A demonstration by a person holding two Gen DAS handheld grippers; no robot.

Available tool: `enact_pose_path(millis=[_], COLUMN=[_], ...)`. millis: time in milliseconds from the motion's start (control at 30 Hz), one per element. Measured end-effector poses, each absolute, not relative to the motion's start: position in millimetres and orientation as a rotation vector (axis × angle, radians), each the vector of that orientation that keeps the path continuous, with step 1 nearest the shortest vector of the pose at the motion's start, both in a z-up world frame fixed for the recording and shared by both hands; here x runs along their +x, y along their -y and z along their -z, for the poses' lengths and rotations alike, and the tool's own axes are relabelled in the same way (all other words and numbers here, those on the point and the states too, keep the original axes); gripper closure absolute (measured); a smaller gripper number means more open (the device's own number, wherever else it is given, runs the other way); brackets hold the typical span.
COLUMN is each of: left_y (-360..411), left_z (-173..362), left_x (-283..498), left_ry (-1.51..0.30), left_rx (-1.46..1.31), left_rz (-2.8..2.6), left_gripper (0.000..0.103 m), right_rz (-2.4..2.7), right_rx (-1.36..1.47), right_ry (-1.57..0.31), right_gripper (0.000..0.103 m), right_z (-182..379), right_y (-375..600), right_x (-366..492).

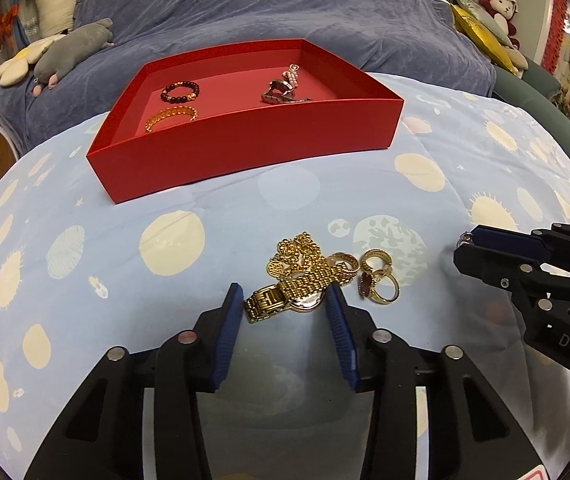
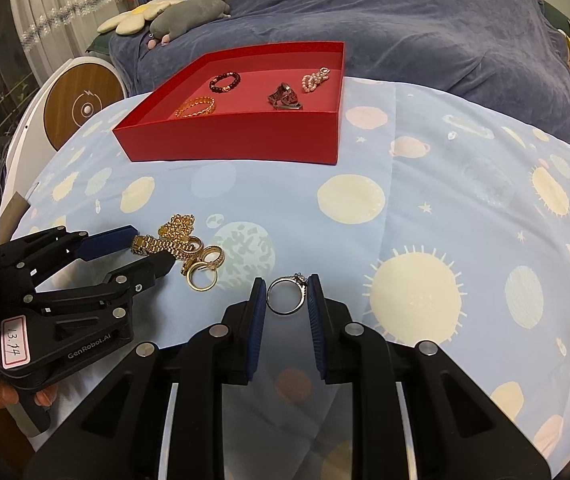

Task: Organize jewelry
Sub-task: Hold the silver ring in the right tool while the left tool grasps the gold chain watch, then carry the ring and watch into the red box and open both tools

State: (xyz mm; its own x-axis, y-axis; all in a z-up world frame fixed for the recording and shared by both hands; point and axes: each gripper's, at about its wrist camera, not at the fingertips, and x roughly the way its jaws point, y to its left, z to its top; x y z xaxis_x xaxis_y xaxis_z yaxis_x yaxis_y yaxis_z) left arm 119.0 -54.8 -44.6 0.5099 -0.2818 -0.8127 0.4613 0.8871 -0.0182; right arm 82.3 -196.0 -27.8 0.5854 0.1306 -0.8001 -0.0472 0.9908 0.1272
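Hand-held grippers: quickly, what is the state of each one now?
Left hand-held gripper: open, its pads either side of the gold watch.
Right hand-held gripper: closed on the silver ring.

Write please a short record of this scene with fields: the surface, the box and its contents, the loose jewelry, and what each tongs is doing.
surface: blue bedcover with sun and planet print
box: open red box on the cover
in box: dark bead bracelet, gold bracelet, pearl piece, dark red piece
loose pile: gold watch, gold chain, gold rings
left tongs: open around the watch
right tongs: shut on silver ring
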Motion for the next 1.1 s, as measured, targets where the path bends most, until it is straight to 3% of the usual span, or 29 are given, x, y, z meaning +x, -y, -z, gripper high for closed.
enact_pose_path(millis=[67,167,200,833,1100], left_y=[55,53,52,48,42], left_z=[44,42,42,22,-9], left_x=[118,118,119,113,115], left_ry=[-0.945,-0.976,-0.991,-0.973,-0.905], left_rx=[0.199,0.155,0.135,0.097,0.061], left_rz=[0.469,0.509,0.521,0.53,0.53], left_gripper=[0.071,0.091,0.092,0.094,0.094], right_rz=[-0.105,-0.107,-0.108,-0.118,-0.116], right_rx=[0.096,0.096,0.096,0.096,0.111], right_ry=[-0.941,-0.941,-0.941,-0.923,-0.865], right_gripper=[0.083,0.083,0.083,0.083,0.083], right_z=[28,27,27,21,0], right_y=[195,195,195,190,193], right_x=[82,82,82,84,90])
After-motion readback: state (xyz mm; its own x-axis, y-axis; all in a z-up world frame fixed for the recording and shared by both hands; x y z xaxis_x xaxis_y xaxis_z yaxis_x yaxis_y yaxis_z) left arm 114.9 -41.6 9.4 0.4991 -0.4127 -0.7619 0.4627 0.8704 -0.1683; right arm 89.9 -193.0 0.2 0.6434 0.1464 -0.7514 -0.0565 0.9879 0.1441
